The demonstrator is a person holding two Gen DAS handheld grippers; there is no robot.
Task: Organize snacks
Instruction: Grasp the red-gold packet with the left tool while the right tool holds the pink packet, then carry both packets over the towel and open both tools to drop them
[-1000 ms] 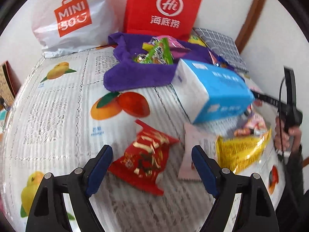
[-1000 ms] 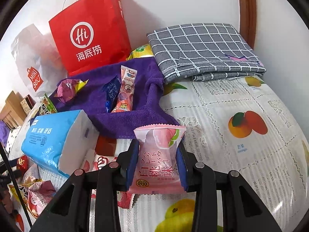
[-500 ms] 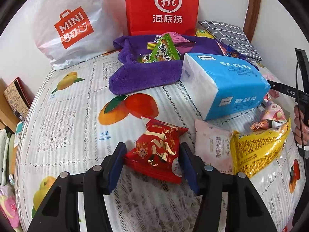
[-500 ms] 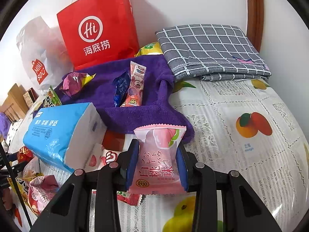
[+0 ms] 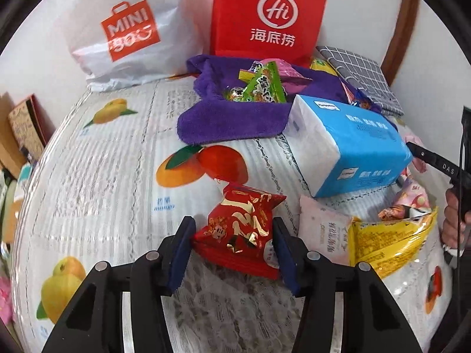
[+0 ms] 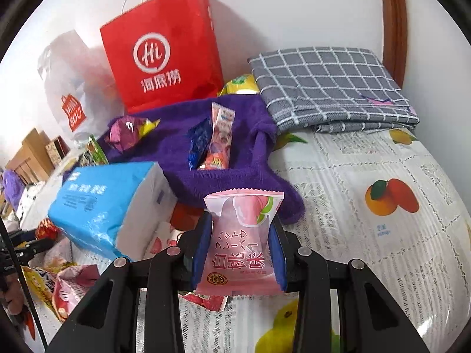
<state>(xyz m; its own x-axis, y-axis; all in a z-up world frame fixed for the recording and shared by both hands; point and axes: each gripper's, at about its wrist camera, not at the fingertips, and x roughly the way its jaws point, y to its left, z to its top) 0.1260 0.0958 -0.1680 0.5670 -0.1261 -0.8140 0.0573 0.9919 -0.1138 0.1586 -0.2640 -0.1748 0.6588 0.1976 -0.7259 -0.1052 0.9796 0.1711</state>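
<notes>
A red and gold snack packet (image 5: 241, 206) lies on the fruit-print tablecloth (image 5: 103, 176). My left gripper (image 5: 232, 226) has its jaws closing on it, and both blue pads touch its sides. In the right wrist view my right gripper (image 6: 240, 226) is shut on a pink peach snack packet (image 6: 241, 247), held just off the cloth. Behind both lies a purple towel (image 5: 229, 117) (image 6: 176, 147) with several snacks on it, among them a green packet (image 5: 262, 86) and an orange stick pack (image 6: 220, 135).
A blue tissue pack (image 5: 353, 147) lies beside the towel. A pale pink packet (image 5: 321, 229) and a yellow packet (image 5: 388, 244) lie at its near side. A red paper bag (image 5: 265, 14) and a white shopping bag (image 5: 126, 29) stand at the wall. A grey checked cloth (image 6: 329, 85) is folded at the back right.
My left gripper's jaws have drawn in from wide apart until the pads meet the red packet. The right gripper keeps its grip on the pink packet and has barely moved.
</notes>
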